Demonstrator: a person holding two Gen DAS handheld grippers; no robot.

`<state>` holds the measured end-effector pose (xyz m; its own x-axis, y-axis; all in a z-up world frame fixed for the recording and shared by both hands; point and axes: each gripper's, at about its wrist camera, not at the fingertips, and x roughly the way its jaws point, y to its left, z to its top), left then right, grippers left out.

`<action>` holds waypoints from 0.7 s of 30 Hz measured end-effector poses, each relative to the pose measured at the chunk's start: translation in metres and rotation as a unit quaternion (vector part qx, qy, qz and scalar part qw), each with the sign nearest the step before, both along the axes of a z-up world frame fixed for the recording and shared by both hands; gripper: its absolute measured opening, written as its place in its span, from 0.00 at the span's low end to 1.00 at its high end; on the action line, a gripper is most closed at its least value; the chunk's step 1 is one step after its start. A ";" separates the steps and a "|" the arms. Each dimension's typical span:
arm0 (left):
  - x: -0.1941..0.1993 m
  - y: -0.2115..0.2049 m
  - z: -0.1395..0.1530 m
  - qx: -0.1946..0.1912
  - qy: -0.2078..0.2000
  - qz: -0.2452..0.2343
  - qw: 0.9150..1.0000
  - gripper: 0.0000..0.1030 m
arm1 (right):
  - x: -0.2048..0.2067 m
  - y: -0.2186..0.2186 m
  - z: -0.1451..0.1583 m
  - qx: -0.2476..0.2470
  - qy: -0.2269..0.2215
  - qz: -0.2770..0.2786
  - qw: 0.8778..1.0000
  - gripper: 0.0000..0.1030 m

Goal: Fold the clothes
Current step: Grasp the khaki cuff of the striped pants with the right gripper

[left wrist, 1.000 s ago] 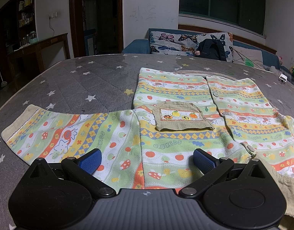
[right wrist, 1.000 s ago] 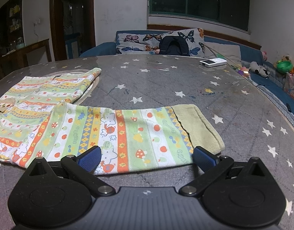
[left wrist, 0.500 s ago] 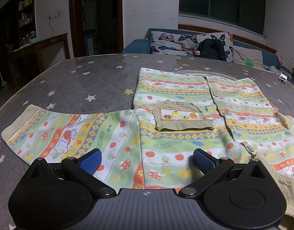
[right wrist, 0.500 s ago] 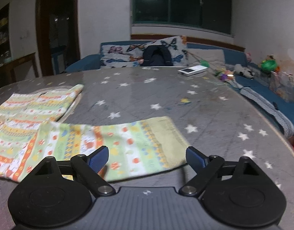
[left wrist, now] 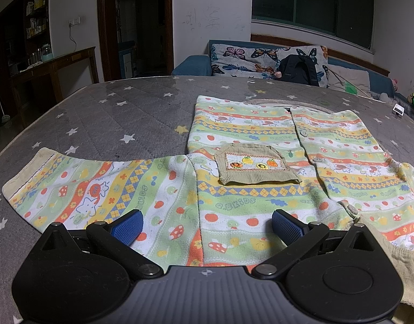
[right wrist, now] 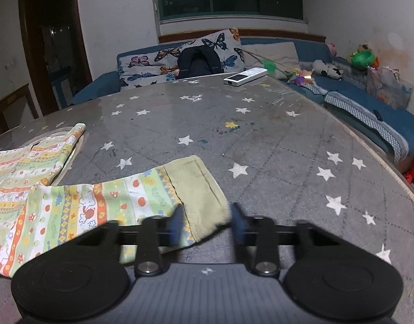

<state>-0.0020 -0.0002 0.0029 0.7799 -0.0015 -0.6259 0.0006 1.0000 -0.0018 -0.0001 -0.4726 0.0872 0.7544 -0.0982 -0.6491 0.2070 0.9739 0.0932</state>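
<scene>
Now, in the left wrist view, a dark side desk [left wrist: 58, 64] stands at upper left, and a grey star-print counter [left wrist: 120, 113] fills the middle of the frame. On it lies a striped cardigan [left wrist: 247, 145], spread flat with its buttoned front up. One sleeve [left wrist: 98, 186] reaches toward the left edge of the frame; a khaki pocket [left wrist: 254, 167] sits near the centre of the body. The left gripper [left wrist: 205, 224] hovers at bottom centre over the sleeve's root, jaws wide apart with nothing between them. A butterfly cushion [left wrist: 247, 59] and a black backpack [left wrist: 298, 70] show at upper centre, behind the counter.

In the right wrist view, the cardigan's body lies at the left edge, and its other sleeve [right wrist: 98, 208] runs rightward to a khaki cuff [right wrist: 198, 189] at lower centre. The right gripper [right wrist: 207, 221] is at that cuff: its jaws have just been closing and now stand narrow, with the cuff's near corner between them. Motion blur hides whether the pads press the cloth. A white remote [right wrist: 246, 76] lies on the counter's far edge, upper right of centre. Toys [right wrist: 328, 68] sit on the sofa at upper right.
</scene>
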 end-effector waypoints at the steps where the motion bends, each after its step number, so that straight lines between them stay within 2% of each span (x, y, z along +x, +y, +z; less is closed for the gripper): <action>1: -0.002 0.001 0.001 0.000 0.000 0.000 1.000 1.00 | 0.000 -0.001 0.001 0.012 -0.002 0.002 1.000 0.11; 5: 0.001 0.001 0.002 0.004 0.000 -0.005 1.000 1.00 | -0.002 0.004 0.013 0.024 -0.021 0.004 0.999 0.10; 10: -0.004 0.006 0.007 0.001 -0.004 -0.003 1.000 1.00 | -0.006 0.022 0.047 0.064 -0.068 0.040 0.995 0.09; 15: -0.008 0.008 0.011 0.003 -0.006 -0.008 1.000 1.00 | 0.000 0.058 0.086 0.103 -0.108 0.101 0.984 0.09; 21: -0.014 0.013 0.015 -0.007 -0.005 -0.007 1.000 1.00 | 0.017 0.116 0.117 0.135 -0.123 0.187 0.965 0.09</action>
